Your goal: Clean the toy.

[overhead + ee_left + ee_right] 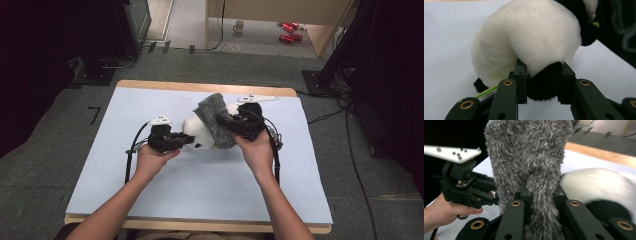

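A white and black panda plush (196, 134) lies at the middle of the table's pale mat (200, 190). My left gripper (187, 140) comes in from the left and is shut on a black limb of the plush (544, 83), its jaws squeezing the fur from both sides. A grey fuzzy cloth piece (215, 120) stands draped over the plush's right side. My right gripper (234, 126) is shut on the grey cloth (529, 152), whose lower strip runs down between the jaws. The plush (596, 185) shows white behind it, and the left gripper (464, 185) is at the left in a hand.
The mat covers a wooden table with its far edge (200, 86) bare. Cables trail from both grippers across the mat. On the floor beyond stand a mug (239, 26), red cans (290, 31) and dark equipment stands at both sides.
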`<action>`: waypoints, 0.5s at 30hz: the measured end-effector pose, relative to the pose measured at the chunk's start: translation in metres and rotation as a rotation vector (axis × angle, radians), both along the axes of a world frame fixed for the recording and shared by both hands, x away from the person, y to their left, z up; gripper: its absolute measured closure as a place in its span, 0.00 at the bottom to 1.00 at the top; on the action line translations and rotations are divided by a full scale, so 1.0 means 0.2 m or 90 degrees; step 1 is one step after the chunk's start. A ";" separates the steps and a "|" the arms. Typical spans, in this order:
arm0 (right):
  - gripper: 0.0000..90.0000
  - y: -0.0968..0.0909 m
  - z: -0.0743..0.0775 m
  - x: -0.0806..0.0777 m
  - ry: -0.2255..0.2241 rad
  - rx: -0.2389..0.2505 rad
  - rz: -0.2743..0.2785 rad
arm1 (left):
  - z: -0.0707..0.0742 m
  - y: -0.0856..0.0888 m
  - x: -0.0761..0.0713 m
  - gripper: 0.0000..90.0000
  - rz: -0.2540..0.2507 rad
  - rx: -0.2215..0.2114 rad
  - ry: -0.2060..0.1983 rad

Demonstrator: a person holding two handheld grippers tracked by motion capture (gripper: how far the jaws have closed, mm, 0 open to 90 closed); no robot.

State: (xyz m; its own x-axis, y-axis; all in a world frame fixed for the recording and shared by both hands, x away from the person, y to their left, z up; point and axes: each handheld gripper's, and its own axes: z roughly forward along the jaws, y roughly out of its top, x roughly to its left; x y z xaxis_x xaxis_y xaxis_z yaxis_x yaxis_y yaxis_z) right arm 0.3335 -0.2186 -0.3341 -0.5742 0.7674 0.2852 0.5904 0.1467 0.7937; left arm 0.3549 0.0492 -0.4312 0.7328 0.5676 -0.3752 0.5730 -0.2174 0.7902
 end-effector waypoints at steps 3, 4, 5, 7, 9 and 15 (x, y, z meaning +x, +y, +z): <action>0.87 0.09 -0.06 0.00 0.024 -0.006 0.026 | 0.01 -0.03 -0.03 0.75 -0.011 0.008 -0.008; 0.87 0.09 -0.06 0.00 0.024 -0.006 0.026 | 0.01 -0.04 -0.03 0.75 -0.010 0.010 -0.007; 0.87 0.11 -0.07 0.00 0.030 -0.009 0.032 | 0.00 -0.04 -0.03 0.75 -0.007 0.009 -0.004; 0.87 0.14 -0.11 0.00 0.044 -0.016 0.038 | -0.01 -0.05 -0.03 0.75 -0.001 0.006 -0.004; 0.87 0.17 -0.19 0.02 0.056 -0.027 0.040 | -0.03 -0.06 -0.03 0.75 0.006 0.015 0.002; 0.87 0.14 -0.23 0.04 0.037 -0.076 0.024 | -0.05 -0.07 -0.01 0.75 0.008 0.014 0.003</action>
